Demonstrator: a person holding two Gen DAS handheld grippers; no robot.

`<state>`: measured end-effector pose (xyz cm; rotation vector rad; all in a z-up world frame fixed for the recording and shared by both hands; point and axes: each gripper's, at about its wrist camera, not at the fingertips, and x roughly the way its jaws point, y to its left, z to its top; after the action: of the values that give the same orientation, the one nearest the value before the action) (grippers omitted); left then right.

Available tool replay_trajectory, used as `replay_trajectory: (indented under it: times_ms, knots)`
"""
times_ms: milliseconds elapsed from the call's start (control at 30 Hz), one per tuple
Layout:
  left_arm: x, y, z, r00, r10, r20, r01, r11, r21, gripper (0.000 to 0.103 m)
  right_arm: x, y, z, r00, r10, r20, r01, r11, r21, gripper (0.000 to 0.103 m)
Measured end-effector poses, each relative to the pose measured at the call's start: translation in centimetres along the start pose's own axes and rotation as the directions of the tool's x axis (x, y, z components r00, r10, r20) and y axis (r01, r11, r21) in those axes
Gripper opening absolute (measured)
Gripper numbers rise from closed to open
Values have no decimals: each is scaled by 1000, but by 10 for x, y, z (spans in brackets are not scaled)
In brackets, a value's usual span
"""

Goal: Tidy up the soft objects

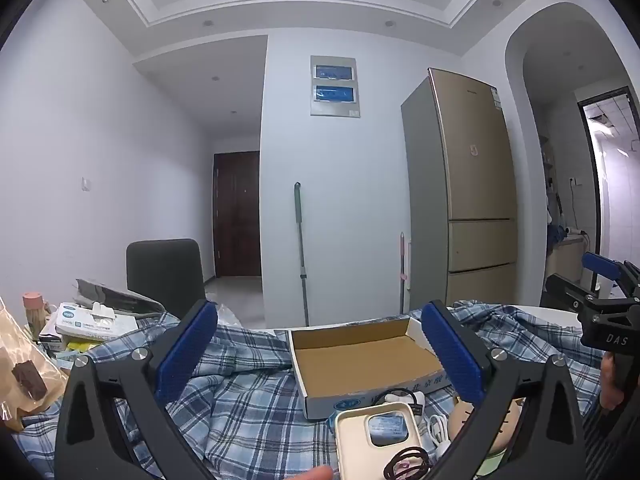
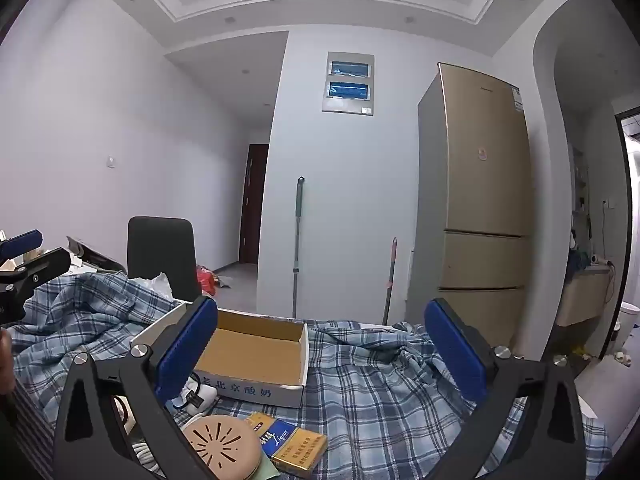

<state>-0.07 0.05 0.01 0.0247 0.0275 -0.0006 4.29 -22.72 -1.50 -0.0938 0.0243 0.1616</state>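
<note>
A blue plaid cloth (image 1: 248, 404) is spread rumpled over the table; it also shows in the right wrist view (image 2: 380, 392). An open, empty cardboard box (image 1: 360, 356) sits on it, also seen in the right wrist view (image 2: 256, 354). My left gripper (image 1: 320, 352) is open and empty above the cloth, in front of the box. My right gripper (image 2: 324, 350) is open and empty, right of the box. A cream phone case (image 1: 378, 436), a black hair tie (image 1: 406, 466), a white cable (image 1: 438, 430) and a tan round soft toy (image 2: 222, 446) lie near the front.
A yellow-blue cigarette pack (image 2: 290, 446) lies by the toy. A tissue pack (image 1: 94, 320), a plastic bag (image 1: 24, 372) and a cup (image 1: 34, 308) crowd the table's left. A dark chair (image 1: 166, 272) stands behind. A fridge (image 1: 468, 196) and mops (image 1: 302, 248) stand beyond.
</note>
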Motion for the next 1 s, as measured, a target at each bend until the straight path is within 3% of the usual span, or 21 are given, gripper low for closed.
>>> replay_trajectory:
  times_ms: [100,267,467,1000]
  knots:
    - [-2,2,0,1000,3,8,-3,1000,-21,103,3,0,-1,999,9,-38,-9,1000,-9,103]
    - [5,7,0,999,0,-45,-3,998,-68,103,9,-1,-1,998,14,-64,-13,1000,9,103]
    - [2,3,-1,1000,1,-19,-1,1000,-23,103,8,-1,-4,998,12,-59,-11,1000,15,103]
    - [2,4,-2,1000,-6,-19,5,1000,-24,103,8,-2,-4,998,15,-57,-14,1000,12,103]
